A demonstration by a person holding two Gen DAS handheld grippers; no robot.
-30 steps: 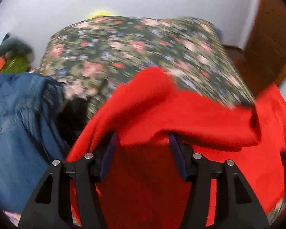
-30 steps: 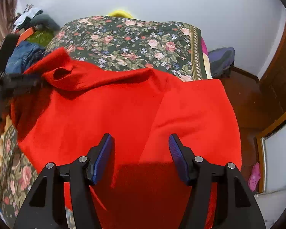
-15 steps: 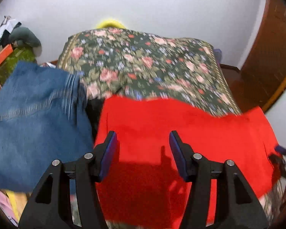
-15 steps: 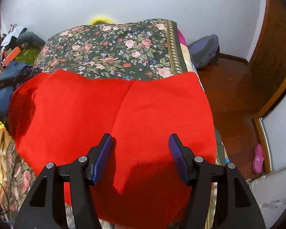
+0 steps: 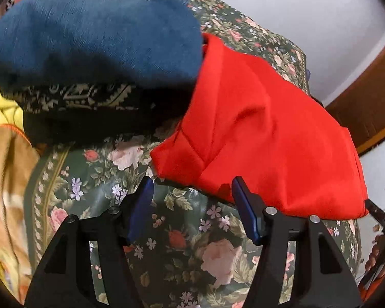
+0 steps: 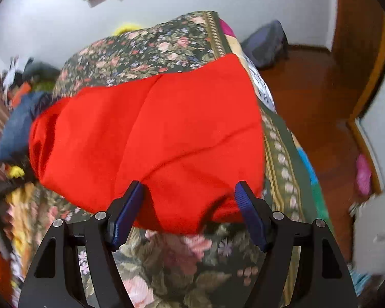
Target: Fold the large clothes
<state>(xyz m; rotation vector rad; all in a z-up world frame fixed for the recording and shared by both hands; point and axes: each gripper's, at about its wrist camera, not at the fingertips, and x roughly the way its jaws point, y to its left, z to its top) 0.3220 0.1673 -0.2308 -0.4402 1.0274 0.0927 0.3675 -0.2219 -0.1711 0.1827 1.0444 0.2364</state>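
The folded bright red cloth garment (image 5: 264,133) lies flat on the dark green floral bedspread (image 5: 192,243). Left gripper (image 5: 191,192) hangs just short of its near corner, jaws opening, nothing between them. Right gripper (image 6: 188,195) is opening too, straddling the red near edge, pads clear of it

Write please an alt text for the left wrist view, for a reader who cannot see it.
A folded red garment lies on a floral bedspread, just beyond the left gripper, whose jaws are opening with nothing between them. A blue denim garment lies on a dark patterned cloth at upper left, against the red one.
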